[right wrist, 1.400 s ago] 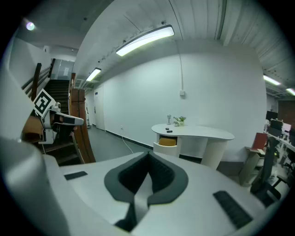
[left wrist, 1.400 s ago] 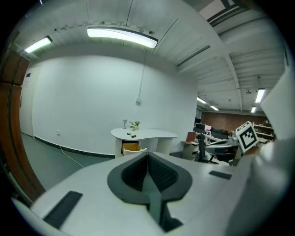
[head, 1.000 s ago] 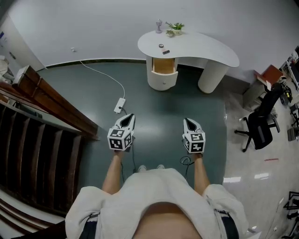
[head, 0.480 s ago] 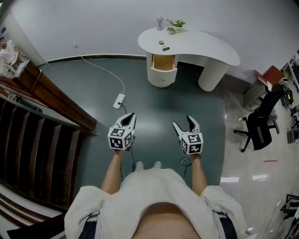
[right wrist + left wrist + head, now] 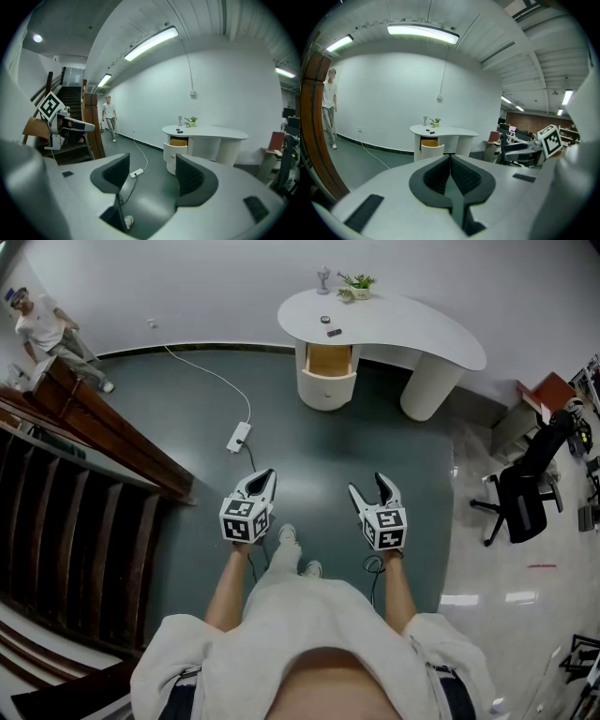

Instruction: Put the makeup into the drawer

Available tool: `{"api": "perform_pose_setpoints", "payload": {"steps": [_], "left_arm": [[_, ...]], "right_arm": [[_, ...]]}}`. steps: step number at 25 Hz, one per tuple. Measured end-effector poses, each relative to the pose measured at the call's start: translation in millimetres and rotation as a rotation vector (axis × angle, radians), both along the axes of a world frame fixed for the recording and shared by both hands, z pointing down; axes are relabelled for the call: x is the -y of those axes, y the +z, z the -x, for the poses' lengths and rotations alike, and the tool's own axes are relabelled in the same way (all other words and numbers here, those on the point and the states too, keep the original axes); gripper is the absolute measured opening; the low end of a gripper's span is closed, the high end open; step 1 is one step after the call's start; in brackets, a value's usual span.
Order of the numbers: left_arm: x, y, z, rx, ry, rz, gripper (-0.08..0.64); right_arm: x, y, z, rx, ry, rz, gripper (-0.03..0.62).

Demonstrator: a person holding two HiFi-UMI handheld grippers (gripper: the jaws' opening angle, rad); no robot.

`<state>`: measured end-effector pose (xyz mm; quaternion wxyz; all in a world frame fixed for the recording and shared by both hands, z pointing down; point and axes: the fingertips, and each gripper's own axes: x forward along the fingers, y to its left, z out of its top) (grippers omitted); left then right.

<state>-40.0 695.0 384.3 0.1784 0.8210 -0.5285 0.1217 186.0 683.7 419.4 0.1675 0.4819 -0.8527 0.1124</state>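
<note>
Far ahead stands a white curved desk (image 5: 412, 329) with its wood-lined drawer (image 5: 328, 360) pulled open. Two small dark makeup items (image 5: 329, 326) lie on the desktop above the drawer; they also show as specks in the right gripper view (image 5: 178, 130). My left gripper (image 5: 268, 474) hangs over the green floor with its pads together and nothing between them (image 5: 450, 158). The right gripper (image 5: 367, 486) is beside it, well short of the desk. Its jaws stand apart, are closing a little, and hold nothing (image 5: 152, 171).
A white power strip (image 5: 238, 438) with its cable lies on the floor ahead to the left. A wooden stair rail (image 5: 103, 442) runs along the left. A black office chair (image 5: 525, 488) stands right. A person (image 5: 47, 329) walks at the far left. A plant (image 5: 357, 284) tops the desk.
The right gripper's jaws have gone from shut to apart. I have stepped a little toward the desk, one foot forward. A person has come into sight at the far left.
</note>
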Motion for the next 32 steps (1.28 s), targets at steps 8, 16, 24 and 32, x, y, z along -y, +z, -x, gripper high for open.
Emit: {"api": "perform_pose_setpoints", "payload": {"steps": [8,16,24,32], "left_arm": [[44,10,-8,-0.003,0.016,0.003,0.014],[142,21,-2,-0.020,0.035,0.001,0.014],[275,15,14,-0.038,0.079,0.002,0.014],[391,10,34,-0.051,0.135,-0.005,0.014]], "right_arm": [[38,11,-5,-0.008,0.008,0.010,0.276],[131,17,1,-0.022,0.026,0.009,0.264],[254,8,19,-0.043,0.060,0.010,0.260],[355,5,44,-0.056,0.109,0.013,0.259]]}}
